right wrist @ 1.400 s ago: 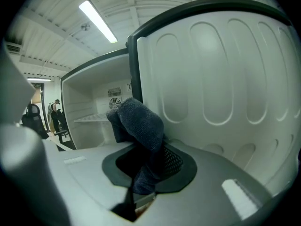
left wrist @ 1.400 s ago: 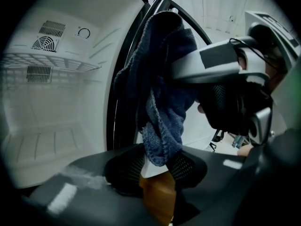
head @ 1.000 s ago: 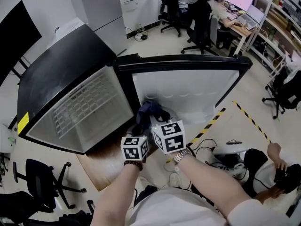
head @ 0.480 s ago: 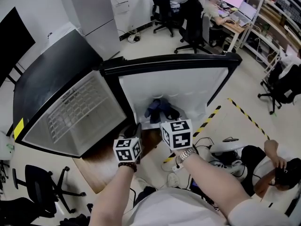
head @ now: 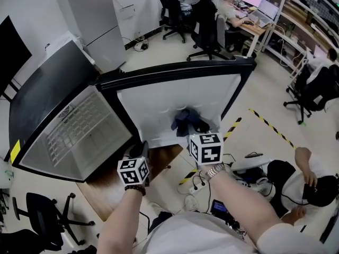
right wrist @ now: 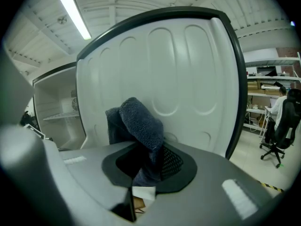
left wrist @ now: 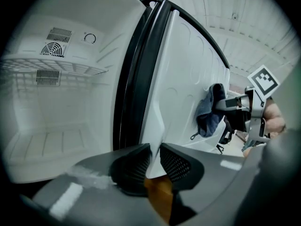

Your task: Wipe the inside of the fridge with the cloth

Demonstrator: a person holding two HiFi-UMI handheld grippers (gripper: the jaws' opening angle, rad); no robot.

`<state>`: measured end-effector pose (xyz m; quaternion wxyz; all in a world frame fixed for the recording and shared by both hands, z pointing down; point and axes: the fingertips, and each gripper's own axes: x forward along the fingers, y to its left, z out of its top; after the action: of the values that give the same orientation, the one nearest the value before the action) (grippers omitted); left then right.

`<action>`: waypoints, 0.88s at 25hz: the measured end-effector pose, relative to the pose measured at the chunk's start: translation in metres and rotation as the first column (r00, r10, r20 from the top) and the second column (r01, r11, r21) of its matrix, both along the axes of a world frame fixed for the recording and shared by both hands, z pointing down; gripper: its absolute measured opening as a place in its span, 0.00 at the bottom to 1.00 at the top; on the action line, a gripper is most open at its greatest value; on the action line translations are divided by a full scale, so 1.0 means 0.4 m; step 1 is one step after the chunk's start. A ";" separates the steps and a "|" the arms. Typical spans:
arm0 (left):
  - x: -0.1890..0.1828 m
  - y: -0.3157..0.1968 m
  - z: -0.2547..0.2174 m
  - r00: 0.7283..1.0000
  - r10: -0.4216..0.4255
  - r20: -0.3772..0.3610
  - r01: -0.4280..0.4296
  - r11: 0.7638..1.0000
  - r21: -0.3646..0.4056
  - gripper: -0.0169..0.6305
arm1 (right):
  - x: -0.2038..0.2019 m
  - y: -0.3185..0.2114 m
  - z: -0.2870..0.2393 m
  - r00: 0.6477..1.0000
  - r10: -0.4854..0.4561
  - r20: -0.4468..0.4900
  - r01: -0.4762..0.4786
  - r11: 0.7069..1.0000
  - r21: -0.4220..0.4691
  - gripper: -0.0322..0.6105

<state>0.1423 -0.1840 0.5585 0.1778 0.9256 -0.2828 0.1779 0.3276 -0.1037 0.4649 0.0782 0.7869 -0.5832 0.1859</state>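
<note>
- Head view, steeply down: black fridge (head: pixel 47 89) w/ its door (head: pixel 175 97) swung wide open, white inner liner facing the person.
- Left tongs (left wrist: pixel 155 150) are clamped on the door's thin white lower edge, at the corner nearest the fridge body. The edge is pinched btwn both pads.
- Right tongs (right wrist: pixel 150 160) are clamped on a dark blue cloth (right wrist: pixel 140 119). The cloth bunches up out of the tongs and lies against the door liner, low down, approx mid-width.
- The 2 tongs are near each other along the door's bottom edge, left one at the hinge side.
- Fridge interior (left wrist: pixel 42 126) is white, w/ a wire shelf (left wrist: pixel 56 69) across it and round and slatted vents on the back wall.
- Both forearms reach in from the bottom of the head view; watch (head: pixel 213 170) on the right wrist, bead bracelet (head: pixel 134 188) on the left.
- Bkgd: office chairs (head: pixel 204 33), people at desks, another person (head: pixel 304 187) sitting on the floor at right, yellow-black tape (head: pixel 269 126) on the floor.
</note>
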 end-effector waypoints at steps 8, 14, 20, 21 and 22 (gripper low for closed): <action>-0.002 0.000 -0.001 1.000 -0.023 0.008 0.023 1.000 0.004 0.14 | 0.109 0.068 -0.007 0.996 0.085 -0.009 -0.086 0.996 -0.004 0.15; -0.004 -0.001 -0.001 0.999 -0.032 0.015 0.032 0.999 0.007 0.14 | 0.173 0.116 -0.011 0.989 0.145 -0.004 -0.145 0.989 -0.004 0.15; -0.005 -0.001 0.000 0.999 -0.040 0.018 0.040 0.999 0.010 0.13 | 0.205 0.158 -0.017 0.987 0.162 -0.007 -0.162 0.987 0.004 0.15; -0.005 -0.001 0.000 0.999 -0.042 0.019 0.041 0.999 0.011 0.13 | 0.206 0.163 -0.019 0.987 0.162 -0.006 -0.162 0.987 0.005 0.15; -0.005 -0.001 0.000 0.999 -0.043 0.020 0.043 0.999 0.011 0.13 | 0.207 0.168 -0.020 0.987 0.162 -0.006 -0.162 0.987 0.006 0.15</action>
<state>0.1401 -0.1844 0.5586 0.1740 0.9184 -0.3053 0.1817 0.4103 -0.0366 0.4570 0.0625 0.8325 -0.5176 0.1874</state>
